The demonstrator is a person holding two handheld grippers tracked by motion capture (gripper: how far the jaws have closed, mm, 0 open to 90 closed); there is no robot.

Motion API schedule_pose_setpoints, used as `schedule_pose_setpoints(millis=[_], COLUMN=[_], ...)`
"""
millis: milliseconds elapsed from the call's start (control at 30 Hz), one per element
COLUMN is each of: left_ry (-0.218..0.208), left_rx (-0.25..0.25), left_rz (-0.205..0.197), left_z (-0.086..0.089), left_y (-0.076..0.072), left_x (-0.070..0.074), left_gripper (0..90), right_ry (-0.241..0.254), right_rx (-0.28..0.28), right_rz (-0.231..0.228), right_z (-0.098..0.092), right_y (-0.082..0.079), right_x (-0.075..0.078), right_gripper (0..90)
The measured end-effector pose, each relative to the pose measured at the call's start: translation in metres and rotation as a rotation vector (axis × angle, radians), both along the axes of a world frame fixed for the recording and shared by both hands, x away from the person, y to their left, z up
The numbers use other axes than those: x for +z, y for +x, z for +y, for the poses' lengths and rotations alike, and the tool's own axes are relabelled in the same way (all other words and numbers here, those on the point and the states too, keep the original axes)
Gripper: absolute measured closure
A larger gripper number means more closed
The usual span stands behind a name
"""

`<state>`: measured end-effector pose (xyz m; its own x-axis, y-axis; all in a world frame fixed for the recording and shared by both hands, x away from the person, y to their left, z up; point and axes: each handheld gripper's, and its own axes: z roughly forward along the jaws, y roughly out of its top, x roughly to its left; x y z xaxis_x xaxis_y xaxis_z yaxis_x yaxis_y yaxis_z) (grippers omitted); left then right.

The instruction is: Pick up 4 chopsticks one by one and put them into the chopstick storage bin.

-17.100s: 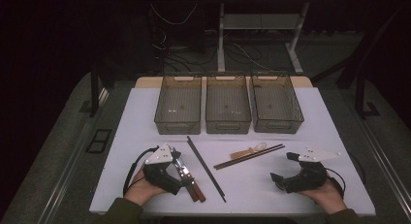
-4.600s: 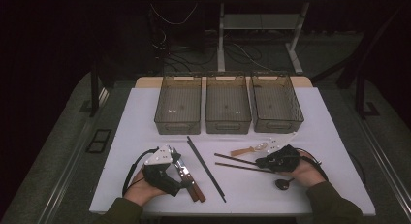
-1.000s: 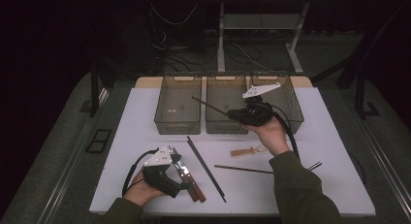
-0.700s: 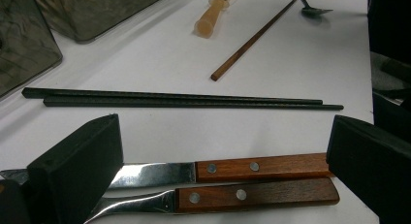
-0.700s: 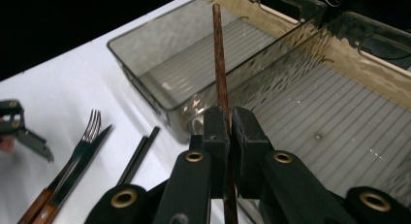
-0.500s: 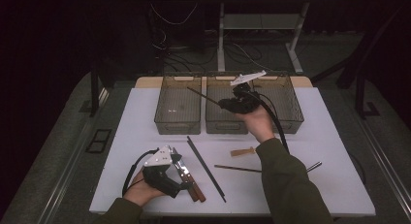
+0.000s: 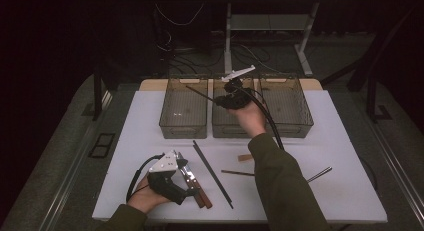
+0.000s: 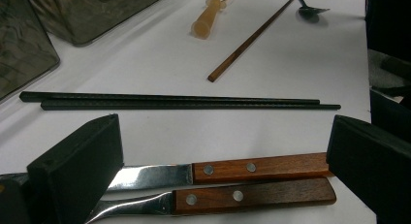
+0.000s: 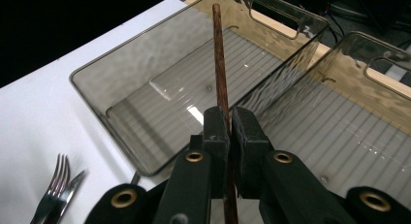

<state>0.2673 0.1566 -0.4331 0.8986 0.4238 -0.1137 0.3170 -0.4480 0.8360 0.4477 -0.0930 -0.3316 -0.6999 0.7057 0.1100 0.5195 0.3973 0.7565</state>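
Since half a second ago my right gripper has carried its brown chopstick leftward, from over the middle bin toward the left bin. Its jaws are clamped tight on the stick, whose tip now reaches out over the left bin's floor, well above it. All three bins look empty, so I judge nothing is sorted yet; this stick would be the first in. My left gripper rests on the table with its jaws wide apart, straddling the knife and fork handles without pressing them. Left to do: the black chopsticks, second brown stick, spoon and small beige piece.
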Motion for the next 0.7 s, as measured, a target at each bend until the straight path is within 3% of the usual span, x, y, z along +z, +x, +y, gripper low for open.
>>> schedule_pose_setpoints(millis=[367, 700], left_ry=[-0.005, -0.011], left_rx=[-0.001, -0.003], left_rz=[0.001, 0.004], left_z=[0.000, 0.001], left_y=[0.000, 0.000], left_x=[0.000, 0.001], left_gripper=[0.0, 0.0], right_ry=[-0.023, -0.042], right_rx=[-0.030, -0.059], right_rz=[0.029, 0.045], right_z=[0.039, 0.071], right_y=[0.026, 0.040], right_x=[-0.010, -0.024], right_gripper=[85.4, 85.4])
